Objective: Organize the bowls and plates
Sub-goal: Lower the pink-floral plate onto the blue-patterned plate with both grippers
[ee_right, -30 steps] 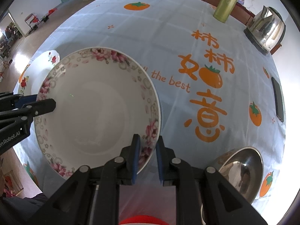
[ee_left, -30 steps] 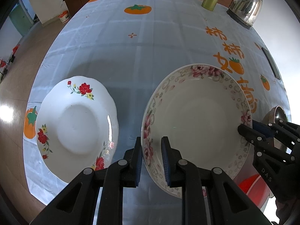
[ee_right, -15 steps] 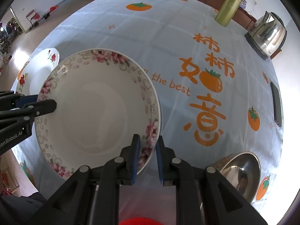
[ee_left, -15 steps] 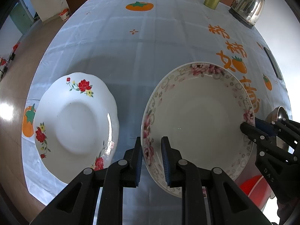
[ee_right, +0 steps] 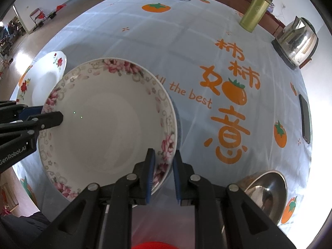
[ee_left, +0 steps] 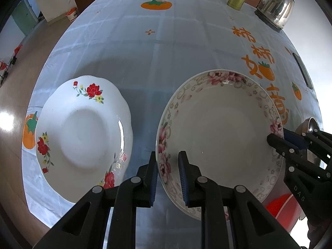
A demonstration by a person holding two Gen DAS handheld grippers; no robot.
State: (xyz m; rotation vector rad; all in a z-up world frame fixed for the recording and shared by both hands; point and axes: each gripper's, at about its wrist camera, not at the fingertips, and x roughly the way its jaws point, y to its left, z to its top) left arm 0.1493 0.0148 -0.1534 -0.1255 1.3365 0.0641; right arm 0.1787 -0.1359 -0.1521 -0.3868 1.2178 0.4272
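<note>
Both jaws clamp the round, glossy pink-floral plate [ee_left: 220, 124].

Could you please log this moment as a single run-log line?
left gripper: shut on bowl rim | right gripper: shut on opposite rim | bowl: held above tablecloth | plate: beside it, untouched

Behind the right gripper [ee_left: 276, 138] a steel bowl [ee_left: 310, 124] is largely hidden, a red object [ee_left: 280, 206] below it is masked by the plate [ee_left: 217, 141], and the plate's near rim is covered by the fingers [ee_left: 183, 178].
</note>
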